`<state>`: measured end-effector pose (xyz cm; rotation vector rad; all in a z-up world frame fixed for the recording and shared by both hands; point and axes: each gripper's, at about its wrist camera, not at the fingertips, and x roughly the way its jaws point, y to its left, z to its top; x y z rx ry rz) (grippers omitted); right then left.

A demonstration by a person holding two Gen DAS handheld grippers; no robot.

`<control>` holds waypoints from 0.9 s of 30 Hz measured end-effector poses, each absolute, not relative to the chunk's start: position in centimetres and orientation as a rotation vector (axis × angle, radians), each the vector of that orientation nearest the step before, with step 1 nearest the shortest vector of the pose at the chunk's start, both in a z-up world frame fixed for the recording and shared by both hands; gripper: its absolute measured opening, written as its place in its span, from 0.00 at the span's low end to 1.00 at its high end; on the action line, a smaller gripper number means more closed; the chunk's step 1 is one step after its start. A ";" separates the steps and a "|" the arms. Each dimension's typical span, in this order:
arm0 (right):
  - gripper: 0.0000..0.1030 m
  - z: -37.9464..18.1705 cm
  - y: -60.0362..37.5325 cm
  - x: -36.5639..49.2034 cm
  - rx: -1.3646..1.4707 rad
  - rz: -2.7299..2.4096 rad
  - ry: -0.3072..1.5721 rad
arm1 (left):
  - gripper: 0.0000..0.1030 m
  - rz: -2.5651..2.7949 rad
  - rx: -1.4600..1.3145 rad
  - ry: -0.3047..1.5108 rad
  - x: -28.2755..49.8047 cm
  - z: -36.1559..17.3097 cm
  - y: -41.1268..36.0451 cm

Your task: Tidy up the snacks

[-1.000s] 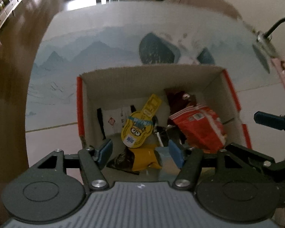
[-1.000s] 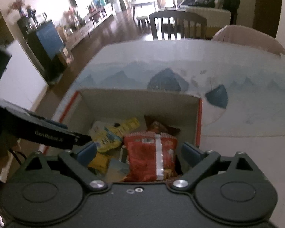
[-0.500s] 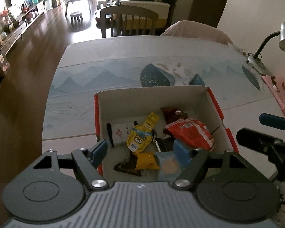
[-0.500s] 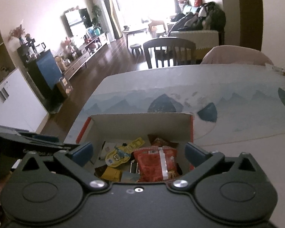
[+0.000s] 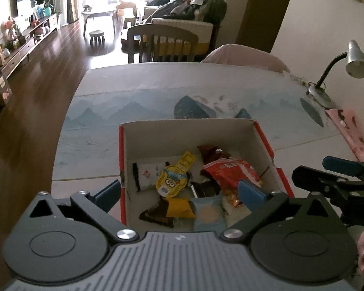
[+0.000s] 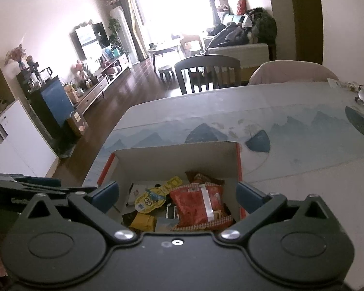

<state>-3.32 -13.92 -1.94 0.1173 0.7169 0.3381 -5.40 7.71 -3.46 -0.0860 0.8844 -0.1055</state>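
Left gripper [image 5: 179,190], seen from its own wrist camera, has both blue pads spread wide and its jaws are opening, with nothing pressed between them; the cardboard box [image 5: 189,131] sits just beyond the pads on the table [image 5: 157,82], holding the snacks: a red chip bag [image 5: 230,171], a yellow cartoon pouch [image 5: 173,180], a dark yellow packet [image 5: 179,207] and a pale blue packet [image 5: 207,211]. My worry is that a descent from here could catch the left pad on the box's red wall, since that pad hangs outside the wall while the other is over the contents, and tip or drag the box. Compared with 1 second earlier, this view sits higher and farther back, the room beyond now showing, and the pads stand much wider. From the right wrist camera, the right gripper [image 6: 177,195] is also spread wide and empty above the box [image 6: 177,155], the chip bag [image 6: 199,206] directly ahead. Crowding looks risky: the left tool's arm lies close at this view's left edge, so both reaching in could collide. Against the earlier frame, this view has likewise pulled up and back.
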 end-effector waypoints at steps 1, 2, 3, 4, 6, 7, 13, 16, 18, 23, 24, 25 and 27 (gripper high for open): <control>1.00 -2.0 -14.0 -3.4 0.121 0.335 0.712 | 1.00 -0.101 -0.085 0.880 -5.5 -3.4 7.7; 1.00 -2.1 -14.0 -3.6 0.125 0.331 0.707 | 1.00 -0.097 -0.085 0.875 -5.7 -3.4 7.6; 1.00 -2.1 -14.0 -3.7 0.126 0.329 0.704 | 1.00 -0.096 -0.084 0.872 -5.8 -3.4 7.5; 1.00 -2.1 -14.0 -3.9 0.125 0.332 0.698 | 1.00 -0.096 -0.084 0.871 -6.0 -3.3 7.4; 1.00 -1.9 -14.0 -4.1 0.121 0.331 0.684 | 1.00 -0.096 -0.092 0.865 -6.3 -3.2 7.3; 1.00 -1.8 -14.0 -4.2 0.117 0.329 0.677 | 1.00 -0.099 -0.092 0.863 -6.4 -3.1 7.3; 1.00 -2.0 -13.8 -5.1 0.113 0.313 0.684 | 1.00 -0.088 -0.086 0.870 -7.4 -3.3 6.6; 1.00 -2.2 -13.9 -5.2 0.127 0.297 0.701 | 1.00 -0.078 -0.083 0.880 -7.7 -3.5 6.5; 1.00 -2.5 -14.1 -5.1 0.139 0.281 0.718 | 1.00 -0.083 -0.092 0.887 -7.8 -3.6 6.6; 1.00 -2.7 -14.2 -5.2 0.148 0.272 0.736 | 1.00 -0.071 -0.096 0.896 -8.2 -3.8 6.6; 1.00 -2.7 -14.2 -5.2 0.147 0.273 0.736 | 1.00 -0.069 -0.094 0.898 -8.2 -3.7 6.5; 1.00 -2.7 -14.2 -5.2 0.144 0.272 0.735 | 1.00 -0.068 -0.092 0.899 -8.3 -3.7 6.5; 1.00 -2.7 -14.2 -5.3 0.141 0.271 0.733 | 1.00 -0.067 -0.086 0.903 -8.4 -3.8 6.4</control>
